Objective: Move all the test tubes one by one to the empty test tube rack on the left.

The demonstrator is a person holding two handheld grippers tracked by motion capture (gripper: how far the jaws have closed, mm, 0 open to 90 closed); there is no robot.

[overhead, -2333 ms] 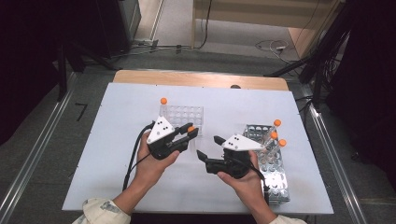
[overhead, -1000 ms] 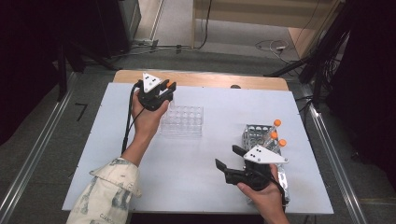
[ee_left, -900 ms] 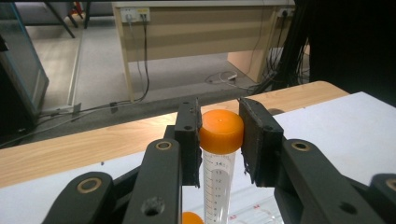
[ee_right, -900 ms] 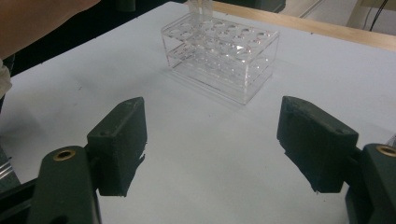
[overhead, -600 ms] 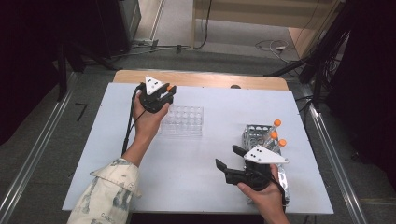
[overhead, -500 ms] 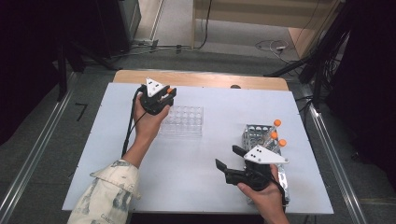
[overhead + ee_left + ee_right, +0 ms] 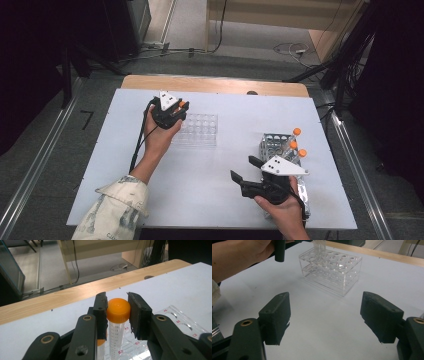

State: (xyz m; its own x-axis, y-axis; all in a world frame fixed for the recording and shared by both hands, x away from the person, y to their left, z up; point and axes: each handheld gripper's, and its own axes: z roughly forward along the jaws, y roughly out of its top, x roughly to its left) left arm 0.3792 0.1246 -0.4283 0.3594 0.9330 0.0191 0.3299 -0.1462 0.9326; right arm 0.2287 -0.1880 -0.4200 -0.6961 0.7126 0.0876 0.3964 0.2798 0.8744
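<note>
My left gripper (image 7: 117, 307) is shut on the orange cap of a clear graduated tube (image 7: 116, 337), held upright. The tube's lower end reaches down among the left-end holes of the clear plastic rack (image 7: 201, 129). In the high view the left gripper (image 7: 170, 111) hovers over that rack's far left corner. A second patch of orange (image 7: 101, 342) shows under the left jaw. Near the table's front right, my right gripper (image 7: 243, 168) stands open and holds nothing. From the right gripper view (image 7: 329, 315) its jaws point across bare table at the clear rack (image 7: 332, 270).
A metal rack (image 7: 274, 142) with three orange-capped tubes (image 7: 295, 145) stands at the right, just behind the right hand. The left hand (image 7: 237, 257) and forearm cross the table's left half. A wooden strip (image 7: 215, 85) edges the far side of the white table (image 7: 220, 200).
Both hands left the table's middle: the left went with the tube to the rack's far left end, the right drew back to the front right. Over the last second the tube sank toward the rack.
</note>
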